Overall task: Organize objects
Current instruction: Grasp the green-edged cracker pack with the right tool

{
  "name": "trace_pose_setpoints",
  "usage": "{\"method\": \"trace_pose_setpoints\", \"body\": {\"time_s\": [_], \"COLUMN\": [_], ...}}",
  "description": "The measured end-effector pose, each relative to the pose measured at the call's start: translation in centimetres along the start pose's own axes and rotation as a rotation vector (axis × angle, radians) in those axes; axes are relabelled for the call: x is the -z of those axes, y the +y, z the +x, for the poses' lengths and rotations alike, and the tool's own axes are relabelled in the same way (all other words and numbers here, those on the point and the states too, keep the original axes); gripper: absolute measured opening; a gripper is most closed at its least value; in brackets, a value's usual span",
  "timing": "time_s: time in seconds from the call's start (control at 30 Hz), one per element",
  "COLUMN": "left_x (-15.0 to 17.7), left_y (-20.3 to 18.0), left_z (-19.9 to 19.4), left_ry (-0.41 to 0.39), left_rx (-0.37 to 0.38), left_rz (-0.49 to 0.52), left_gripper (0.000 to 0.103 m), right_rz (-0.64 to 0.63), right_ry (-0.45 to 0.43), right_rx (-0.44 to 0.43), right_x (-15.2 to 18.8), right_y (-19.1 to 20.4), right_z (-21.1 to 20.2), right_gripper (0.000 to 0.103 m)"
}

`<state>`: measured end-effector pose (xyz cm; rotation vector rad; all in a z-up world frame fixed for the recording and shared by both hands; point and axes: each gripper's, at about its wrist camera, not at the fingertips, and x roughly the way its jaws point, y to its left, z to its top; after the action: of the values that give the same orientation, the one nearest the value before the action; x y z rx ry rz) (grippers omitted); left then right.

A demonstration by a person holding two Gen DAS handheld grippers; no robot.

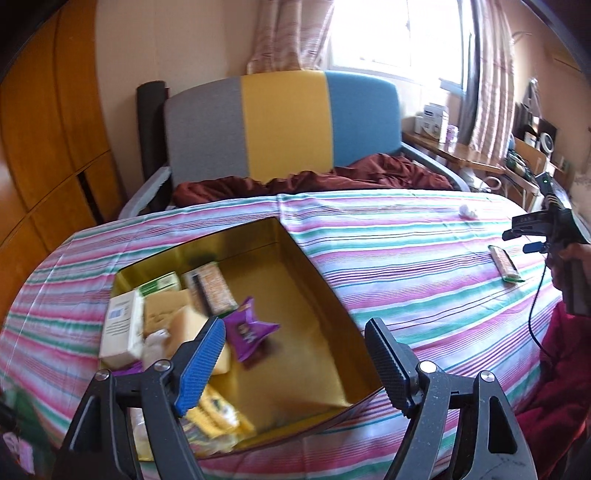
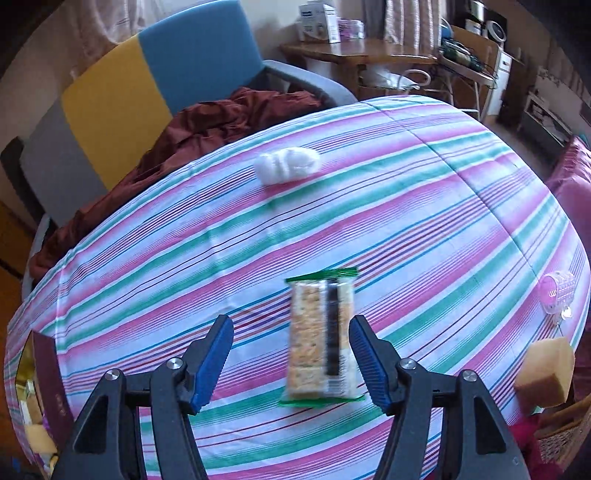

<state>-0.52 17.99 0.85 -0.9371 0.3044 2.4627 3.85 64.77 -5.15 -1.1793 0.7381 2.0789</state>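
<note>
Crinkly-wrapped bar near the counter's right edge may skid if the right gripper's wide, empty jaws close off-centre.

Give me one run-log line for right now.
left gripper: open, empty, over gold tin | right gripper: open, above snack bar on striped cloth | purple packet: in tin

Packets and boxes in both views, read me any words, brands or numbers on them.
None can be read.
Purple packet: print blurred.
White box: text too small.
Snack bar: label blurred.
Far white box: print too small.
Right gripper: marking too small.
</note>
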Motion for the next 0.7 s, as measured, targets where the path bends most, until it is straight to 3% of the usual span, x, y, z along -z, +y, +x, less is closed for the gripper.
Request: {"method": "trace_pose_setpoints", "body": {"time_s": [0.2, 0.33, 0.37, 0.4, 0.43, 0.7], "left_x": [-2.1, -4.2, -4.8, -5.5, -6.1, -11.5], "left_y": [-3.2, -5.8, -6.6, -7.4, -8.2, -16.0], "left_z": [1.7, 3.4, 3.9, 4.4, 4.9, 10.9], "left_ry": [0.007, 0.018, 0.017, 0.018, 0.023, 0.111], "left_rx": [0.051, 0.103, 0.114, 0.123, 0.135, 0.267], "left_rz": [0.049, 0.082, 0.095, 0.107, 0.116, 0.210], "left_gripper": [0.079, 0.080, 0.080, 0.080, 0.080, 0.079], "right_rz": [-0.005, -0.076, -0.106, -0.135, -0.158, -0.006], "right_ry": [0.042, 0.156, 0.194, 0.195, 0.171, 0.098], "right_rx": [0.009, 0.029, 0.044, 0.093, 0.140, 0.110], "right_x": [-1.2, -0.3, 0.1, 0.5, 0.7, -0.2], "right_y": [-1.0, 0.2, 0.5, 0.8, 0.9, -2.5], "right_z": [2.3, 4.9, 5.5, 5.6, 5.1, 2.7], "right_gripper": [0.073, 0.073, 0.069, 0.049, 0.044, 0.042]}}
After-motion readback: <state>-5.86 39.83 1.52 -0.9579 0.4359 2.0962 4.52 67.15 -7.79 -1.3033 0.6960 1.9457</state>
